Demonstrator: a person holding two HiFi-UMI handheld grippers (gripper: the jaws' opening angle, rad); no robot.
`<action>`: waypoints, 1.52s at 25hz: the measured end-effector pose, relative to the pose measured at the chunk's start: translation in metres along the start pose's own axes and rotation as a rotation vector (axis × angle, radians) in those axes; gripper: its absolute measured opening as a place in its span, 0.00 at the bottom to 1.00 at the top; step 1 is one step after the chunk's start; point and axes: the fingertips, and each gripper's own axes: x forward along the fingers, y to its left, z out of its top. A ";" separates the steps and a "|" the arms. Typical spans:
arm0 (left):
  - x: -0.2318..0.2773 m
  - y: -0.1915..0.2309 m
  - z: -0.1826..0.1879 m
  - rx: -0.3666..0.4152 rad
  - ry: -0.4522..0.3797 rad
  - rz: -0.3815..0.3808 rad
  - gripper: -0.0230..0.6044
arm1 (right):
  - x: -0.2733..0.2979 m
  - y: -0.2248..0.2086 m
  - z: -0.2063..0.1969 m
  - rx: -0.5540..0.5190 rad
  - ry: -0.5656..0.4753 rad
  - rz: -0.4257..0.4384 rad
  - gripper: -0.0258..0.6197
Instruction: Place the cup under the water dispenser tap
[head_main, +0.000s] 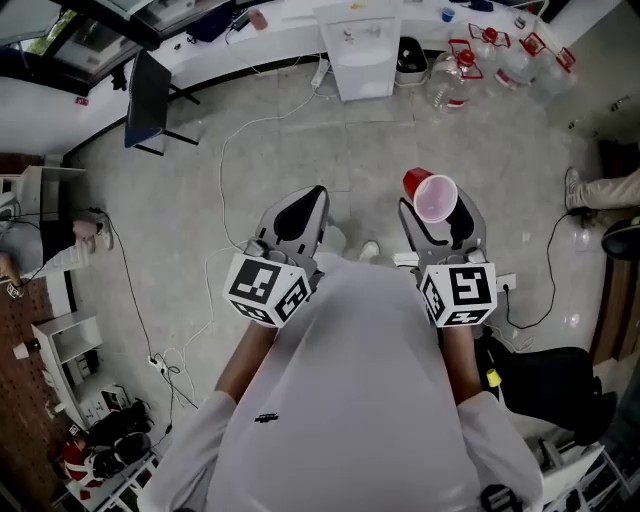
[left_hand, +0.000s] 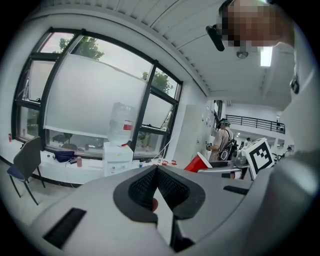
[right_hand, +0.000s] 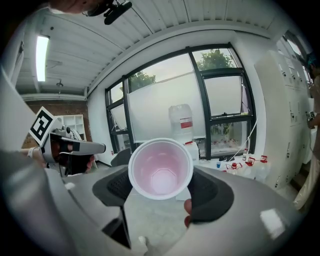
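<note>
A red plastic cup (head_main: 432, 196) with a white inside lies on its side between the pads of my right gripper (head_main: 440, 205), mouth toward the camera. In the right gripper view the cup (right_hand: 161, 167) fills the gap of that gripper (right_hand: 161, 189), which is shut on it. My left gripper (head_main: 312, 198) is shut with nothing in it; its pads meet at the tip (left_hand: 156, 170). The white water dispenser (head_main: 360, 48) stands against the far wall, across the floor from both grippers. The left gripper view shows it (left_hand: 118, 158) with a bottle on top, and the cup (left_hand: 197, 162) to the right.
Several large water bottles (head_main: 500, 52) stand right of the dispenser. A dark chair (head_main: 150, 98) is at the far left, and cables (head_main: 235, 150) trail over the grey floor. Another person's leg and shoe (head_main: 600, 190) are at the right edge. White shelves (head_main: 60, 345) stand at the left.
</note>
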 end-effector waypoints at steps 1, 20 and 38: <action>0.005 0.002 0.002 -0.004 0.002 0.000 0.03 | 0.003 -0.003 0.001 -0.001 0.004 -0.001 0.58; 0.137 0.087 0.045 -0.044 0.064 -0.097 0.04 | 0.132 -0.063 0.036 0.028 0.052 -0.083 0.58; 0.259 0.237 0.124 -0.039 0.074 -0.217 0.04 | 0.306 -0.094 0.100 0.022 0.060 -0.231 0.58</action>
